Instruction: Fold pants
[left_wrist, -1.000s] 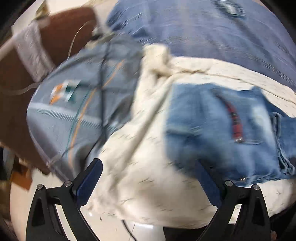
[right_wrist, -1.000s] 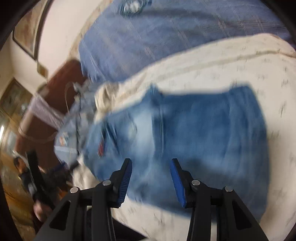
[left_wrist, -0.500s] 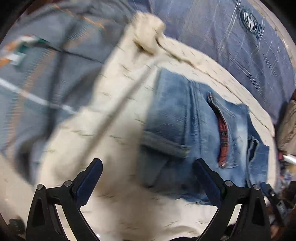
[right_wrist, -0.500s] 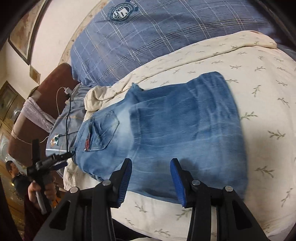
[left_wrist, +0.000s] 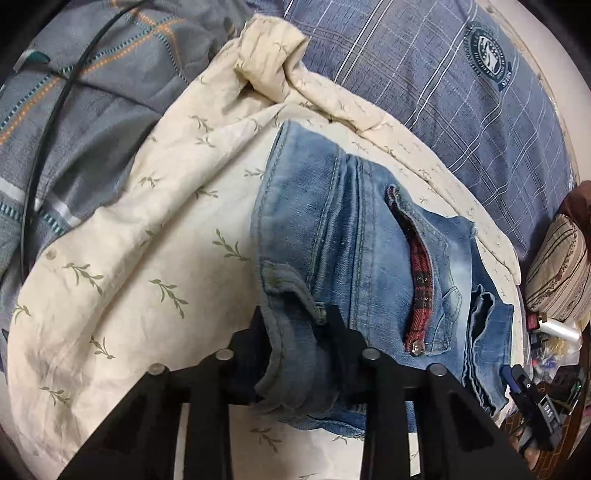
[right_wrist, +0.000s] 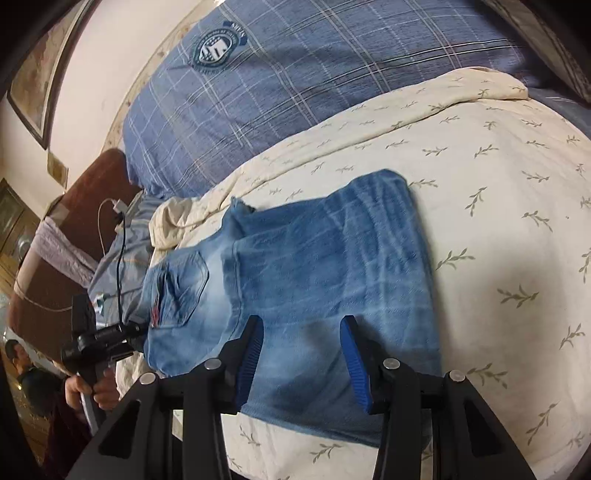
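The jeans (right_wrist: 295, 280) lie already folded lengthwise on the cream leaf-print quilt (right_wrist: 498, 206), pocket end toward the brown headboard (right_wrist: 55, 258), hem end opposite. The left gripper (left_wrist: 295, 343) is clamped on the waistband corner of the jeans; the right gripper (right_wrist: 301, 354) hovers over the mid-leg edge, its 2 jaws apart and holding nothing. The step in hand looks like starting the crosswise fold. Next, the right likely needs its own pinch on the jeans' near edge before lifting.
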